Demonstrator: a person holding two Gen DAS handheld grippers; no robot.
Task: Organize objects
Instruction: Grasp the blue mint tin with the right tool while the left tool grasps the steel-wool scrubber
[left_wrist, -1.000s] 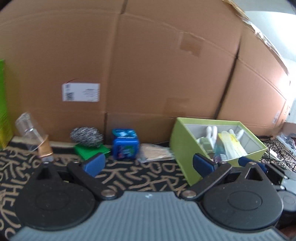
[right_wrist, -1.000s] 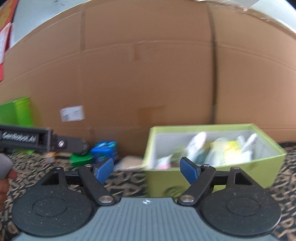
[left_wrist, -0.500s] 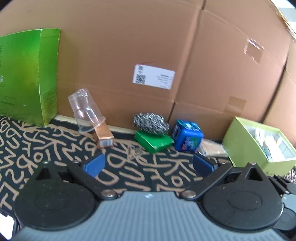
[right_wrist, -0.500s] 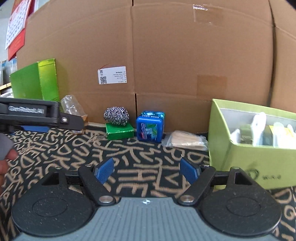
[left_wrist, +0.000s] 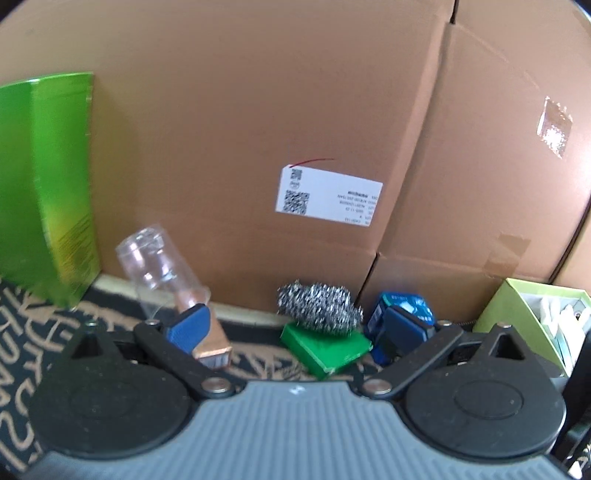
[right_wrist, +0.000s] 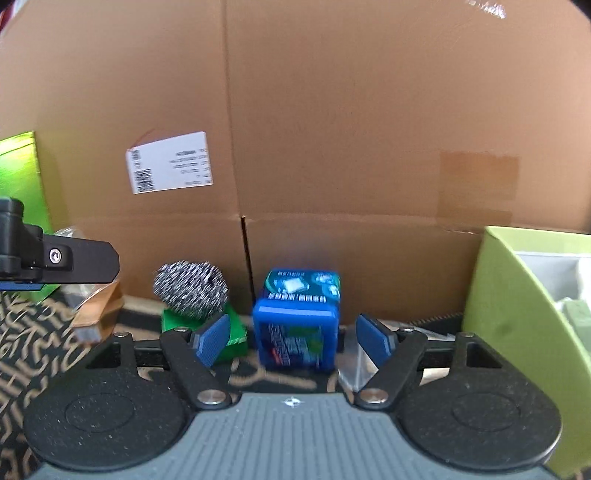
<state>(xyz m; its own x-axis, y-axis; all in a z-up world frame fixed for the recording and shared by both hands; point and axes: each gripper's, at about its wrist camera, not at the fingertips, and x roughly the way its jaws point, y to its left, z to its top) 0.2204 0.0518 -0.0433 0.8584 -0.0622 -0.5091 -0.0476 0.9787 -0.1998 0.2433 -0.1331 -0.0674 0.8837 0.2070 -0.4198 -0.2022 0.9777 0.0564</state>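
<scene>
Right wrist view had the blue pack (right_wrist: 295, 325) dead centre, standing on the patterned mat (right_wrist: 33, 354) against the cardboard wall (right_wrist: 332, 129). It sat between the pads of the right gripper (right_wrist: 291, 339), w/ a gap each side, so nothing was gripped; jaws had just been closing a bit but stood wide. Just left of the pack: a steel-wool scourer (right_wrist: 190, 284) on top of a green pad (right_wrist: 232, 332). Further left a copper-coloured small box (right_wrist: 99, 310), partly behind the black finger of the left gripper (right_wrist: 79, 260) poking in from the edge. Right of the pack a clear plastic packet (right_wrist: 354, 365), then the light-green open box (right_wrist: 517, 314) w/ stuff inside, too blurred to name.

Left wrist view showed the left gripper (left_wrist: 295, 328) also spread wide, empty, aimed down toward the scourer (left_wrist: 319, 310) and green pad (left_wrist: 325, 349). Clear plastic cup (left_wrist: 159, 269) lay tilted over the small box (left_wrist: 212, 349); tall green carton (left_wrist: 48, 184) upright at far left. White label (left_wrist: 328, 195) stuck on the wall. Pack looked glossy blue, printed top, some motion blur.
</scene>
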